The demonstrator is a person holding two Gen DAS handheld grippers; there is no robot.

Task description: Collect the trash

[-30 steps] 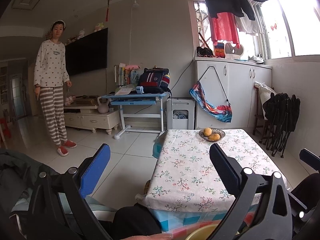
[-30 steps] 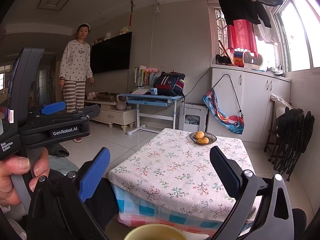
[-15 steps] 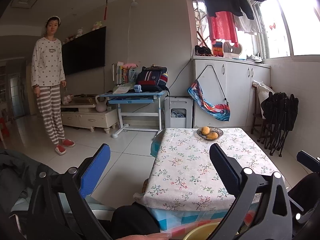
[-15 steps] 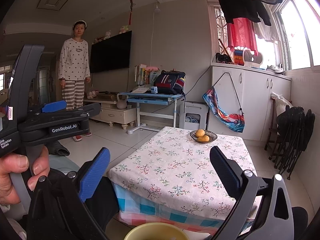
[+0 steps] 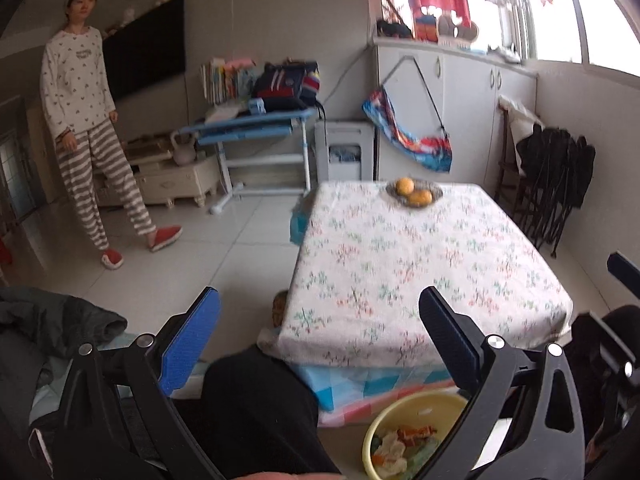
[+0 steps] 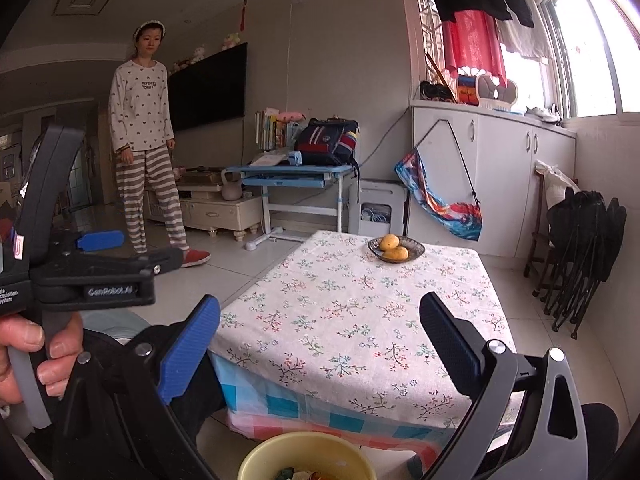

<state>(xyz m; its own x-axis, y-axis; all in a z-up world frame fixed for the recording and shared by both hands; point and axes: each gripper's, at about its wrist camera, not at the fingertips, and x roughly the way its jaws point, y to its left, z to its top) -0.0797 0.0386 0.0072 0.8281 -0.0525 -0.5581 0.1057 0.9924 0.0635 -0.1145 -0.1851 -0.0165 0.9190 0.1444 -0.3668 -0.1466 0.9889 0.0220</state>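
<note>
A yellow bin [image 5: 412, 432] with crumpled wrappers and scraps inside stands on the floor just below me, in front of the low table [image 5: 404, 264] with a floral cloth. Its rim also shows in the right wrist view [image 6: 304, 456]. My left gripper [image 5: 320, 336] is open and empty, held above the bin's left side. My right gripper [image 6: 320, 340] is open and empty, above the bin and facing the table. The left gripper's body shows at the left of the right wrist view [image 6: 96, 276].
A dish with two oranges [image 6: 395, 249] sits at the table's far end. A woman in pyjamas [image 5: 86, 128] stands on the tiled floor at the left. A blue desk [image 6: 296, 176], white cabinets [image 6: 492, 176] and folded black chairs [image 6: 580, 252] line the far side.
The left gripper has tilted downward, so the yellow bin and its contents show more fully. The right gripper has dipped slightly. The woman has stepped a little closer.
</note>
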